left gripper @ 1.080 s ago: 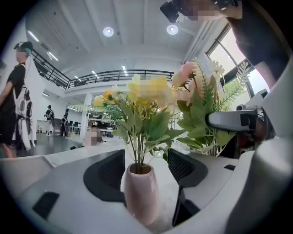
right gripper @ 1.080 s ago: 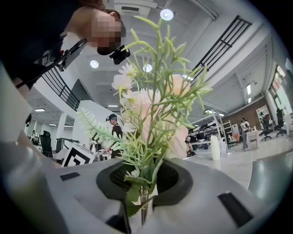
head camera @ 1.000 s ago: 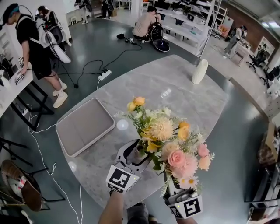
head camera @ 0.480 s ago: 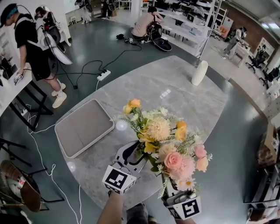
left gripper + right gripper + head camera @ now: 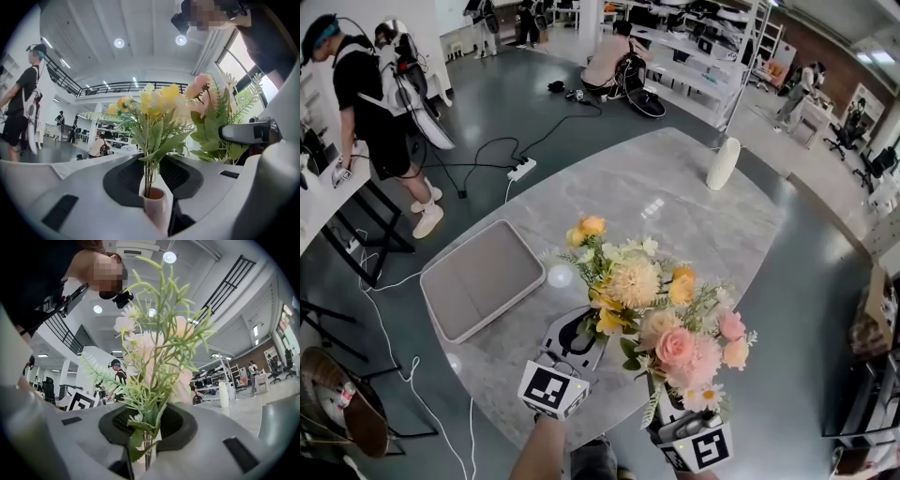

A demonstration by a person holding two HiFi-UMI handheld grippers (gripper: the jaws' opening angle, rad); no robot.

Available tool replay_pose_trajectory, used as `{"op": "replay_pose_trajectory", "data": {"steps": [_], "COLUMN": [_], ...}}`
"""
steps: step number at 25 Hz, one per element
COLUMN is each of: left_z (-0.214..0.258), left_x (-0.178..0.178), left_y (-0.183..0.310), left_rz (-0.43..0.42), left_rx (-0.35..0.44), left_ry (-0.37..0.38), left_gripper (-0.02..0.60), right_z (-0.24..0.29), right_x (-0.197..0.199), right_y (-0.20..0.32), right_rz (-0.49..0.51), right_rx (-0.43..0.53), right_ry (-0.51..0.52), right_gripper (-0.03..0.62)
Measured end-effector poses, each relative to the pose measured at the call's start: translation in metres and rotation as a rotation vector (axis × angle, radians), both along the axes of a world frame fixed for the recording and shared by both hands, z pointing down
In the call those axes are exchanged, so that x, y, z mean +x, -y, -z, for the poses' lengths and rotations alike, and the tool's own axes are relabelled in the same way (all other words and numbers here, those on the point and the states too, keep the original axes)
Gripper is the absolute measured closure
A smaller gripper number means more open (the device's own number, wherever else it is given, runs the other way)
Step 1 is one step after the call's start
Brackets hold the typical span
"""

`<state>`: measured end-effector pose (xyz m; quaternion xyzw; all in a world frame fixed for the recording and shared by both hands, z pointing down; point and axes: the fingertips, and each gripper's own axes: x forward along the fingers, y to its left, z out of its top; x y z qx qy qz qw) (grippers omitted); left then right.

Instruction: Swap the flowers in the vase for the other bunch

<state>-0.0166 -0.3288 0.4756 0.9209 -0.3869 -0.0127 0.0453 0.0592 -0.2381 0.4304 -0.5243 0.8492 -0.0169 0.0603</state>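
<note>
Marble table (image 5: 675, 178) — L gripper (image 5: 579, 330) jaws just closed onto vase (image 5: 155, 206), hidden overhead.

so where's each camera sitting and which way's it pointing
head view: on the person's head, facing steeply down at the table; a forearm, left gripper and right gripper show
left gripper view: on that gripper, level along its jaws, which have just been closing on the pink vase of yellow flowers; person's torso above
right gripper view: on that gripper, level along jaws shut on stems of the pink bunch; torso above too
shared: head and left gripper views show both bunches
</note>
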Motion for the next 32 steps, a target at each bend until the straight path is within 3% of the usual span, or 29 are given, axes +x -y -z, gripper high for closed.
{"op": "replay_pose_trajectory", "data": {"steps": [11,19,32], "left_z": [0.023,0.047,0.074], "left_x": [-0.006,-0.014,-0.022], "left_y": [-0.006,-0.009,-0.015], "left_rz": [0.062,0.050,0.074], "left_rx": [-0.006,-0.023,-0.068], "left_ry": [-0.073,-0.131,-0.166], "left_gripper": [0.472,0.479,0.488], "right_z": [0.027,0.047,0.090], "right_x": [0.007,0.005,0.010], "right_y": [-0.011,-0.015,-0.017], "right_rz": [-0.008,-0.017,0.004], "right_rx": [0.070,0.093,0.160], "right_ry": [0.017,0.038,0.117], "right_gripper": [0.499,0.499,0.499]}}
